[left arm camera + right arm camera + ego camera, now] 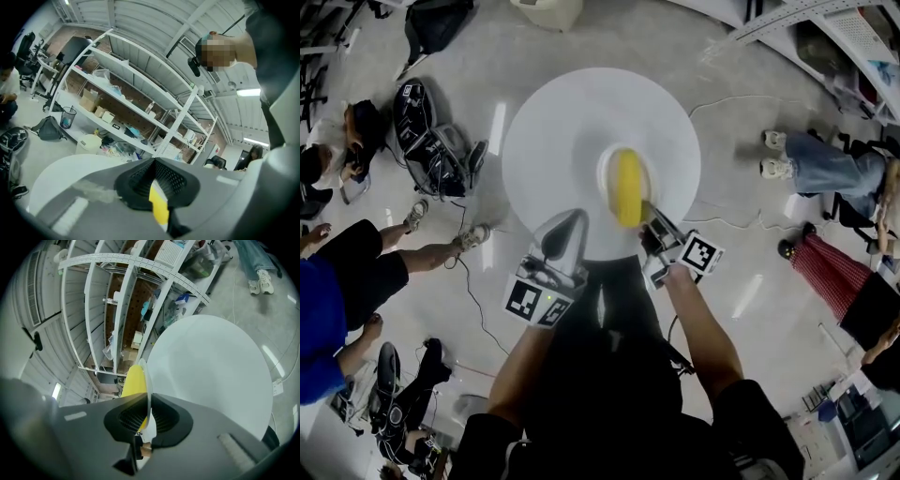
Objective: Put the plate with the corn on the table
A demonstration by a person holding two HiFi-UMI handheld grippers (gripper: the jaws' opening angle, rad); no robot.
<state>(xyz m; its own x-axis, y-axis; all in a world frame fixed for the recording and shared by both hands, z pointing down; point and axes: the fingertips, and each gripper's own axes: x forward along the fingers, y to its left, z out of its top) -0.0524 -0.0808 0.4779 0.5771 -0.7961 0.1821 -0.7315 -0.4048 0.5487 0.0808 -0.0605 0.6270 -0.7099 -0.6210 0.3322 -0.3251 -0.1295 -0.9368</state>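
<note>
Nearest, the right gripper [149, 404] is clamped on the plate [606, 176] by its rim, a side pinch that likely keeps the corn [628, 187] level. The left gripper [153, 176] is closed and empty. The plate hangs over the white table [553, 131], and contact is unclear.

Left gripper [575, 218] jaws together, right gripper [646, 210] jaws clamped.
</note>
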